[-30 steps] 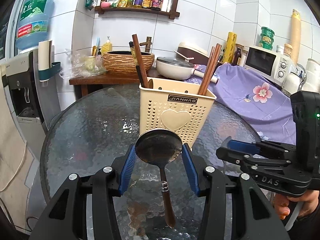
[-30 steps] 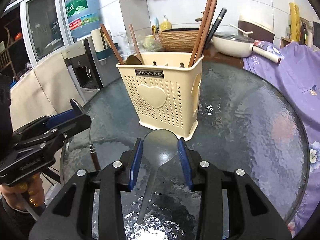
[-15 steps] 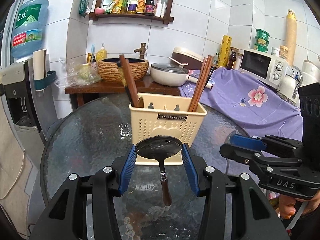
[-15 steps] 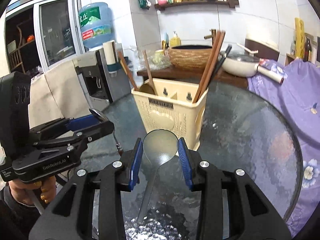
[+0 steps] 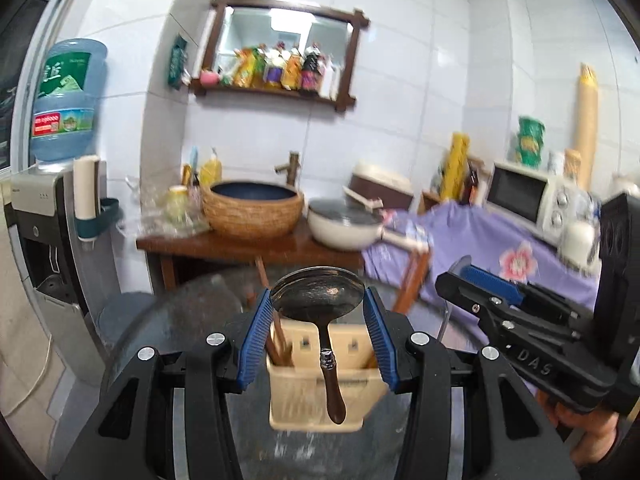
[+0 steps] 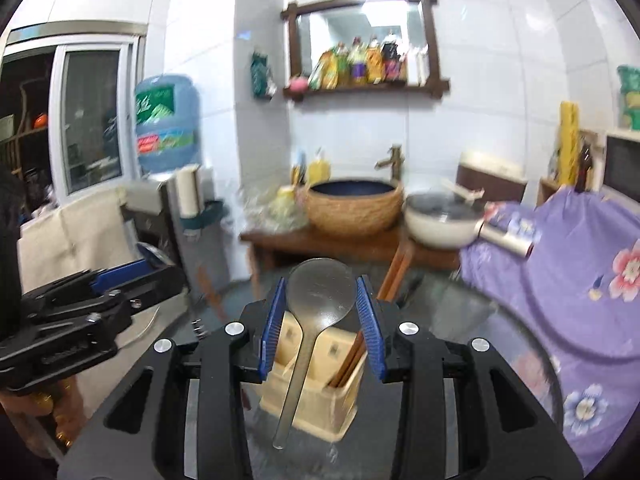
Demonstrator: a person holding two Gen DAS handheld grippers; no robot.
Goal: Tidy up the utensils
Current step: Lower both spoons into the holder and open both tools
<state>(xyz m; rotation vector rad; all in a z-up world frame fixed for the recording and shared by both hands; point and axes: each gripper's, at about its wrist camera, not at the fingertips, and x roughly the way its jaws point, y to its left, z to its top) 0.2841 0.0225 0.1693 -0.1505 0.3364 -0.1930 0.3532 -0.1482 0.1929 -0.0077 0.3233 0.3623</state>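
Left gripper point(image 5: 318, 312): blue pads pinch the bowl of a dark metal spoon point(image 5: 318, 300) at lower centre of the left wrist frame. Spoon handle, brown at its end, hangs down toward the camera.

Below and behind the spoon: cream utensil caddy point(image 5: 316, 400) on the round glass bench point(image 5: 168, 320), seen from above, its divided compartments open to view. Brown chopsticks point(image 5: 276, 340) lean in the caddy's left compartment.

Right gripper point(image 6: 322, 316): pads pressed against the bowl of a grey spoon point(image 6: 320, 292), lower centre of the right wrist frame. Grey handle runs down and left, crossing in front of the caddy. Chopsticks rise from the caddy's right side in this view.

Each gripper shows in the other's frame: the right one at the right edge of the left wrist view, the left one at the left edge of the right wrist view. Both held above the caddy, side by side, not touching.

Background blurred: woven basin point(image 5: 254, 212), white pan point(image 5: 346, 228), purple floral cloth point(image 6: 580, 264).
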